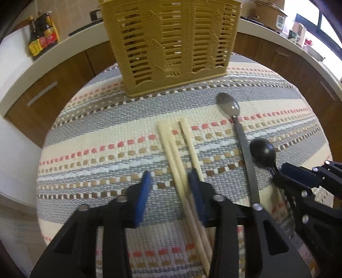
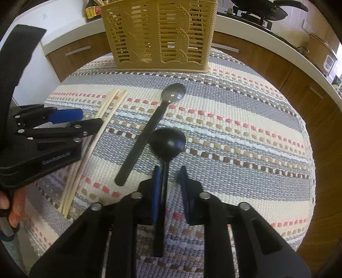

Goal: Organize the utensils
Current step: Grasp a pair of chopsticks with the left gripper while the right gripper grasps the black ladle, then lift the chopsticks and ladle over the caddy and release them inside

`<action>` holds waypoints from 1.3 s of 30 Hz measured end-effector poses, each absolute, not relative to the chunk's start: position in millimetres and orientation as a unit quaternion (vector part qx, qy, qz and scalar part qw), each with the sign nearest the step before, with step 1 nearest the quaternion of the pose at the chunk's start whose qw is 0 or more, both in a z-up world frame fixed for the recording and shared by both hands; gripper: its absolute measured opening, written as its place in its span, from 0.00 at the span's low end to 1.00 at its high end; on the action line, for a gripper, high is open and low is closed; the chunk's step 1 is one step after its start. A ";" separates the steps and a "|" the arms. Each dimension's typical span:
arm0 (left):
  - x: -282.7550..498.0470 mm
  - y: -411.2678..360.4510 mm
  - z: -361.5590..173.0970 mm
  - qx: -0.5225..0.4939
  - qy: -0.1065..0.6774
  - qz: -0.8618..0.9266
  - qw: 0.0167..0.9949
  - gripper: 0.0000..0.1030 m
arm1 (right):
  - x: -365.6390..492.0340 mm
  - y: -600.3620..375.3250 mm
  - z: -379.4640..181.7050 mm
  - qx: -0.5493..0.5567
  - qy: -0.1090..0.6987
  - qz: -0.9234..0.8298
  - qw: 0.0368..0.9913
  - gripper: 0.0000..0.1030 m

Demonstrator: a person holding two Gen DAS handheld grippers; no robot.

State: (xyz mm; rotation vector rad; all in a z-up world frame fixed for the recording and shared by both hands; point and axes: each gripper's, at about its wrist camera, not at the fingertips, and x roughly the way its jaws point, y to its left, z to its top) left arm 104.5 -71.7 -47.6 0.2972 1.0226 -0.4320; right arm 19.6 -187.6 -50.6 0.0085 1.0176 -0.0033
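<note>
A tan slatted utensil basket (image 1: 171, 42) (image 2: 159, 32) stands at the far side of the striped mat. Cream chopsticks (image 1: 175, 154) (image 2: 106, 111) lie on the mat. My left gripper (image 1: 170, 179) is open with its jaws on either side of the chopsticks; it also shows in the right wrist view (image 2: 70, 119). A metal spoon (image 1: 241, 136) (image 2: 149, 126) lies beside a black spoon (image 1: 263, 151) (image 2: 167, 143). My right gripper (image 2: 170, 177) is open astride the black spoon's handle, the left pad near it; it also shows in the left wrist view (image 1: 297, 175).
The woven striped mat (image 1: 106, 132) (image 2: 245, 119) covers a round table. A white counter with brown cabinets (image 1: 49, 92) curves behind. Sauce bottles (image 1: 41, 34) stand on it at the left, a stove with a pan (image 2: 263, 10) at the right.
</note>
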 end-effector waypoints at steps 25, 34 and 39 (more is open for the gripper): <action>101.4 -21.2 -48.4 0.098 0.516 -0.224 0.821 0.23 | 31.1 -232.7 -49.0 0.095 0.516 0.026 0.851 0.08; 112.5 -30.1 -48.2 0.134 0.543 -0.234 0.795 0.31 | 59.8 -229.3 -45.9 0.079 0.553 0.041 0.828 0.15; 107.6 -44.4 -49.2 0.175 0.531 -0.219 0.799 0.11 | 62.9 -220.7 -46.6 0.054 0.557 0.042 0.828 0.09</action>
